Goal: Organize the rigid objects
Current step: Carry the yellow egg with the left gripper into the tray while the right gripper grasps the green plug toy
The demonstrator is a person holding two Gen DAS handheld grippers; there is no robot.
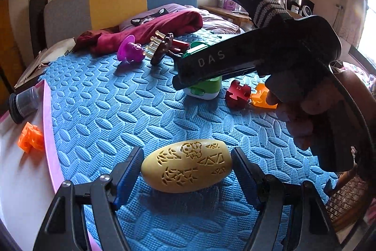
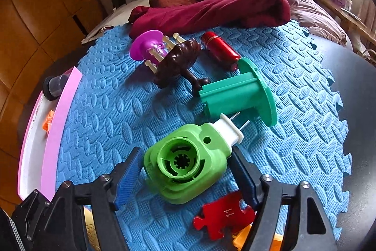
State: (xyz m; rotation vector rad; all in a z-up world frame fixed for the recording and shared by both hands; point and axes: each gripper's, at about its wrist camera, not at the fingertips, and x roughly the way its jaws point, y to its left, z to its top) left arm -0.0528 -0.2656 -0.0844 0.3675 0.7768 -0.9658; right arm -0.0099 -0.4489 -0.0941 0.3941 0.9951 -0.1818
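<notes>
- Two grippers sit low over the blue mat [image 1: 98, 95], each with a thing between its spread fingers and neither visibly pinching.
- My left gripper [image 1: 186, 167] straddles the yellow egg [image 1: 186, 165], which lies on its side near the mat's near edge. The pads look to sit just at its ends; I cannot tell if they touch.
- My right gripper [image 2: 185, 171] brackets the green housing [image 2: 188, 166], lying mid-mat with its white nozzle [image 2: 229, 131] towards the green spool [image 2: 237, 92]. I see a gap at the left pad [image 2: 128, 177].
- Risk: the egg is smooth and rounded, so I judge an end-on squeeze could squirt it out and send it rolling towards the pink tray [image 1: 50, 124] at the mat's left edge.
- Risk: the housing is wide and lopsided; an off-centre close could twist it, and the right finger could snag the red puzzle piece [image 2: 223, 215] just beside it.
- Pose: both grippers point steeply downward. In the left view my right hand [image 1: 293, 117] holds its gripper above the housing.
</notes>
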